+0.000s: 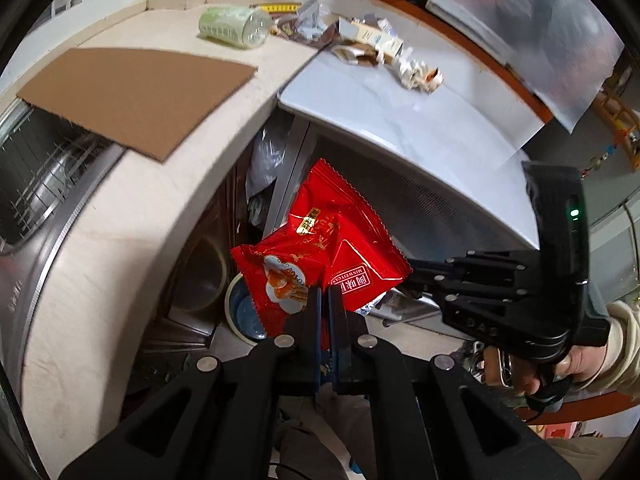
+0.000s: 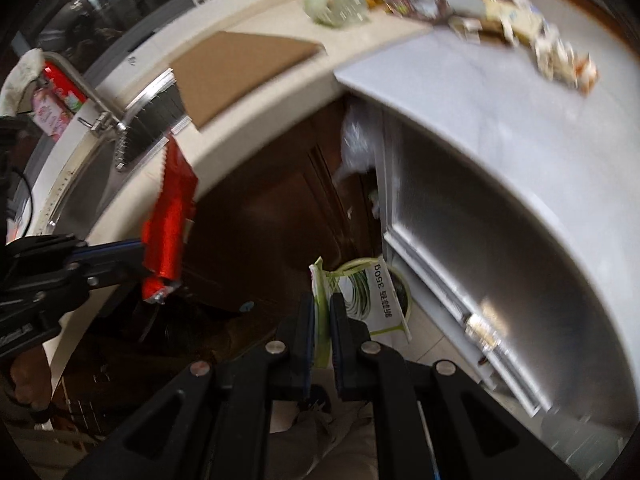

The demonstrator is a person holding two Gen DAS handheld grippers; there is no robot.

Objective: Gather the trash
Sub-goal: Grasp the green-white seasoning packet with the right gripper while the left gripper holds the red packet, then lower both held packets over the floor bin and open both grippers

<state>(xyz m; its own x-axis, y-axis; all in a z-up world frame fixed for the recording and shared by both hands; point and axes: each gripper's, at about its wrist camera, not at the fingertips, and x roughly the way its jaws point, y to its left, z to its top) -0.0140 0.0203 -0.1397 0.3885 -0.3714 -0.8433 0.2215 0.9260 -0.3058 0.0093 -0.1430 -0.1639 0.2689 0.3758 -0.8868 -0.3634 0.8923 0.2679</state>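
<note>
The left gripper point(image 1: 324, 300) has its fingers clamped on the lower edge of two glossy red foil snack wrappers point(image 1: 324, 248), flat pouches with zigzag-cut ends. Their long axis runs up and away from the fingers, tilted slightly left, toward the pale stone bench point(image 1: 160, 216) above. Seen edge-on from the right wrist, the wrappers point(image 2: 170, 220) stand nearly upright, silver lining showing at the bottom.

The right gripper point(image 2: 322, 312) has its fingers pinched on a white and green plastic bag printed "350g" point(image 2: 368, 300), which hangs below the bench's front edge; its long axis seems to point away from the fingers, though blur makes this uncertain. It is held over a round, light-rimmed bin point(image 2: 400, 288) on the floor.

On the bench, well beyond the wrappers, lie a flat brown corrugated cardboard sheet point(image 1: 136, 92), a clear plastic bottle with a pale green label point(image 1: 234, 28) on its side, and a scatter of crumpled paper and torn cartons point(image 1: 376, 46).
</note>
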